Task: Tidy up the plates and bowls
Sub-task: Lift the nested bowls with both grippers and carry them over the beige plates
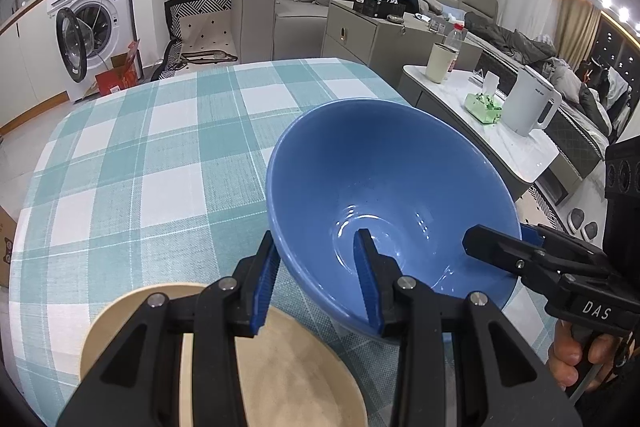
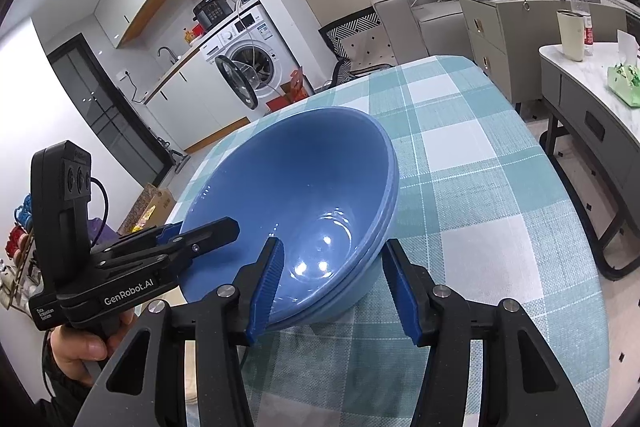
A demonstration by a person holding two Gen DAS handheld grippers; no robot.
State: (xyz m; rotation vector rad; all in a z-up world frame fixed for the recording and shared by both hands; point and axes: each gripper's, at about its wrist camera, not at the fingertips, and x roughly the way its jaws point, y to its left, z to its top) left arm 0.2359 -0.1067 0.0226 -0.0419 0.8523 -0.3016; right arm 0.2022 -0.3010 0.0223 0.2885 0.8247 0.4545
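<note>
**Bowls gripped from both sides above a checked surface**

Rim contact is hard to judge: in the left wrist view the left gripper straddles the near wall of the blue bowl, one pad outside and one inside, yet whether the pads press on it cannot be told. The beige plate below is mostly covered by the gripper body and cut off at the frame's bottom edge.

The right wrist view shows two rims stacked, so the blue bowl sits nested in a second like bowl, both glossy, tilted and resting on or just above the teal checked surface.

The right gripper also straddles the nested walls with its jaws part-spread; a gap shows beside the outer pad. Each hand grasps a handle, both tools angled downward.
</note>
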